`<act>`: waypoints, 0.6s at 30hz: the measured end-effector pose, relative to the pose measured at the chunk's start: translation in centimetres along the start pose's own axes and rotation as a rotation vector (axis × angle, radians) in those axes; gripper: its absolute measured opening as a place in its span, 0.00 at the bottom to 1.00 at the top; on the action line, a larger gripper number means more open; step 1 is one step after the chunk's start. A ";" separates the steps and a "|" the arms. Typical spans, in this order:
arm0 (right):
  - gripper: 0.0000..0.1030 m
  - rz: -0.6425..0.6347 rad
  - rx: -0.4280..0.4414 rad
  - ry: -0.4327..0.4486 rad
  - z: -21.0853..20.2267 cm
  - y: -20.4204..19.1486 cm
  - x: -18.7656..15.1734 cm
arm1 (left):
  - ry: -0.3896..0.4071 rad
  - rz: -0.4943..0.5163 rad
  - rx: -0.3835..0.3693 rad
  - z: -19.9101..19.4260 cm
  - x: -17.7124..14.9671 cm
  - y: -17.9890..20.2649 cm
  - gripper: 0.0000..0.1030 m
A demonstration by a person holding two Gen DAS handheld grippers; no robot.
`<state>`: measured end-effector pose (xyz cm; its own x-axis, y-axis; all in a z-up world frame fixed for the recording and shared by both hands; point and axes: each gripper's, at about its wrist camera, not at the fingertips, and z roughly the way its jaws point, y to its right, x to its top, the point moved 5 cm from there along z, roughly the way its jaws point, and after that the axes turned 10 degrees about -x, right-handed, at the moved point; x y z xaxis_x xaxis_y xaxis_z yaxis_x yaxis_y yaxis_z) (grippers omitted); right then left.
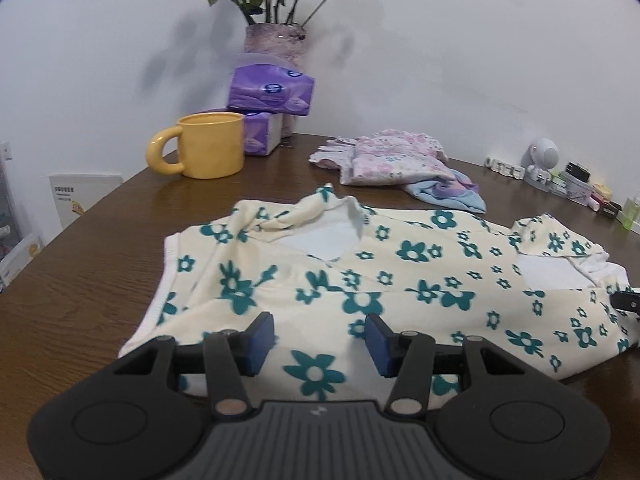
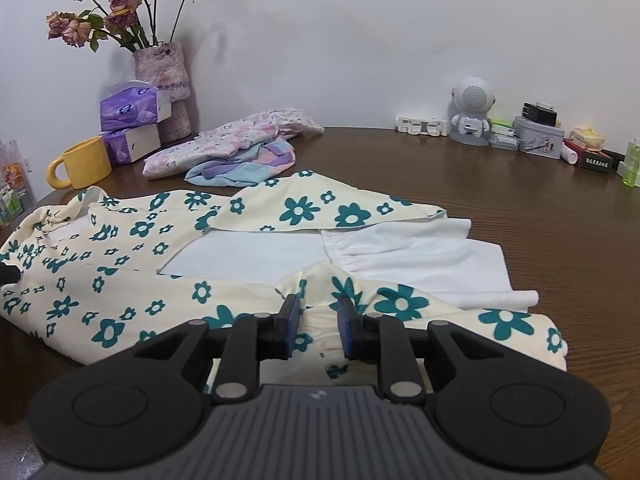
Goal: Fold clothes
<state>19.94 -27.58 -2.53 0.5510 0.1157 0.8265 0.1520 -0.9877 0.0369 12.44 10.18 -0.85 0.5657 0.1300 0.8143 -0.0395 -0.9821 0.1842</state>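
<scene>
Right wrist view: desk (image 2: 540, 216) carries the floral garment (image 2: 132, 280), spread just before the mug (image 2: 82, 162). Right gripper (image 2: 318, 326) has narrow jaws straddling a raised fold; left gripper (image 1: 320, 338) hovers wide, empty. Thin ridge could slip, collapsing the fold.

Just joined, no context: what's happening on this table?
A person with a handheld gripper in each hand is folding a cream garment with teal flowers spread on the brown table. The left gripper is open above the cloth, holding nothing. The right gripper is also open, straddling a raised bunch of fabric. Part of the white lining shows. A pink floral pile lies further back, already folded.
</scene>
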 end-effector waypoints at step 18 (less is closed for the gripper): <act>0.19 -0.007 0.020 0.017 -1.4 0.1 0.2 | 0.031 -0.053 0.010 -1.2 0.3 -1.3 0.49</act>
<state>18.88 -27.78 -1.53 0.5356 0.1205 0.8359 0.1722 -0.9846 0.0316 11.69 11.68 -0.16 0.5411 0.1855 0.8203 -0.0023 -0.9750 0.2220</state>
